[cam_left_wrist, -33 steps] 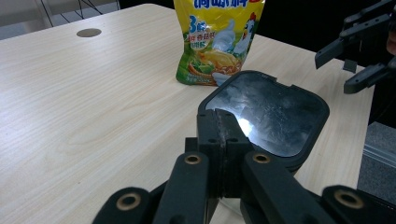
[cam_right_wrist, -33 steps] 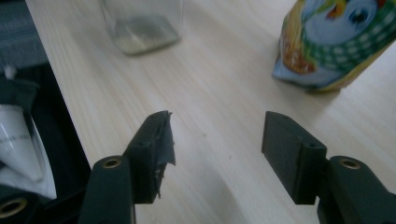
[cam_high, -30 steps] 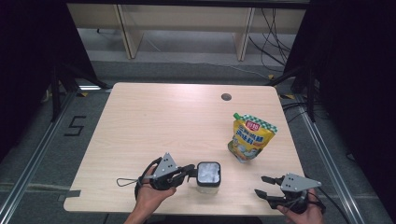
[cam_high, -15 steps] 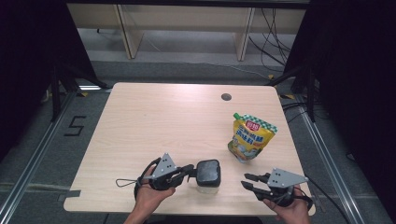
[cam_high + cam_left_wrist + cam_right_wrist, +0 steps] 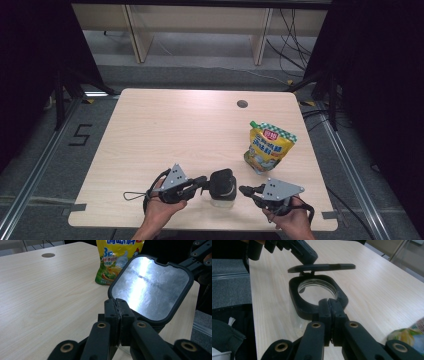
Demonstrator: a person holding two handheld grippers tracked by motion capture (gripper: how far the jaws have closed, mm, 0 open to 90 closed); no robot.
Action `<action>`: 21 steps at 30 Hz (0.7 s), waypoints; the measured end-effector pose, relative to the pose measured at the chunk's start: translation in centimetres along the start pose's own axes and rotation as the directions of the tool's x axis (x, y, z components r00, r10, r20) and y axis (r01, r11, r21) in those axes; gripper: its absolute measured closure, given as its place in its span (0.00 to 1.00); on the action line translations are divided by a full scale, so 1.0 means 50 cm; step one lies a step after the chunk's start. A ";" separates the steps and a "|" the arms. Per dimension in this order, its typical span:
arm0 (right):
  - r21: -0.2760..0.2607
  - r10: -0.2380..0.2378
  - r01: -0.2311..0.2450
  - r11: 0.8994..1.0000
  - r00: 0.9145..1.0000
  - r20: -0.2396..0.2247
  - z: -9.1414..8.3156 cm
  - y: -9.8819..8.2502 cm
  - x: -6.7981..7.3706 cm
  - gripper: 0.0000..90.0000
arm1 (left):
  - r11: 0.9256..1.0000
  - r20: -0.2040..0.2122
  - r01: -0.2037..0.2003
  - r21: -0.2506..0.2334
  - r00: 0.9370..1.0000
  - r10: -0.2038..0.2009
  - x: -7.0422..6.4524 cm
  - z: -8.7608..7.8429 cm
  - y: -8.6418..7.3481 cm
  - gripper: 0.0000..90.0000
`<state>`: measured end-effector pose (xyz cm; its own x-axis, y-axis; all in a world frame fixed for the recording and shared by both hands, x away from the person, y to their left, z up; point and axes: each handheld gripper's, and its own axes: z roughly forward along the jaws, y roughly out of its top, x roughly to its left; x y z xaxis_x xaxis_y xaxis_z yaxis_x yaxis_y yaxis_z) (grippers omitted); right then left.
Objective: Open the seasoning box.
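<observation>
Lower left of centre in the high view, the left gripper (image 5: 204,183) has its jaws pressed together and its tips against the hinged lid (image 5: 150,287) of a small clear container (image 5: 223,197), which stands near the table's (image 5: 165,130) front edge; in the left gripper view that lid is swung up, its silvery inner face towards the camera, and the shut jaws meet its lower rim, though whether they pinch the rim or only prop it I cannot tell; to do this well, I'd say the left hand should stay put and keep the lid from dropping back

Just right of the container, the right gripper (image 5: 245,190) has just been closing and now looks pressed together with nothing visible between the jaws; in the right gripper view its tips sit at the near edge of the black collar (image 5: 297,303) around the open mouth; it probably ought to steady that collar gently, pressing down rather than sideways, since a light container would likely slide or tip

Further right, the yellow snack pouch (image 5: 269,146) stands apart, untouched
</observation>
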<state>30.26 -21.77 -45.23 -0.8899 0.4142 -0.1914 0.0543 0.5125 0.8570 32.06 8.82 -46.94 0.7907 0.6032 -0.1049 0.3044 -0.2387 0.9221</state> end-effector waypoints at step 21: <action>-0.043 -0.001 0.000 0.999 1.000 -0.023 0.023 0.028 0.010 1.00 | 1.000 0.032 0.009 0.011 0.999 -0.009 0.018 -0.030 -0.030 0.55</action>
<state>30.42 -19.99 -44.66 -0.9002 0.3961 -0.1808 0.0349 0.4797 0.8768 31.53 10.88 -47.85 0.8046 0.5806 -0.1249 0.3167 -0.2416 0.9172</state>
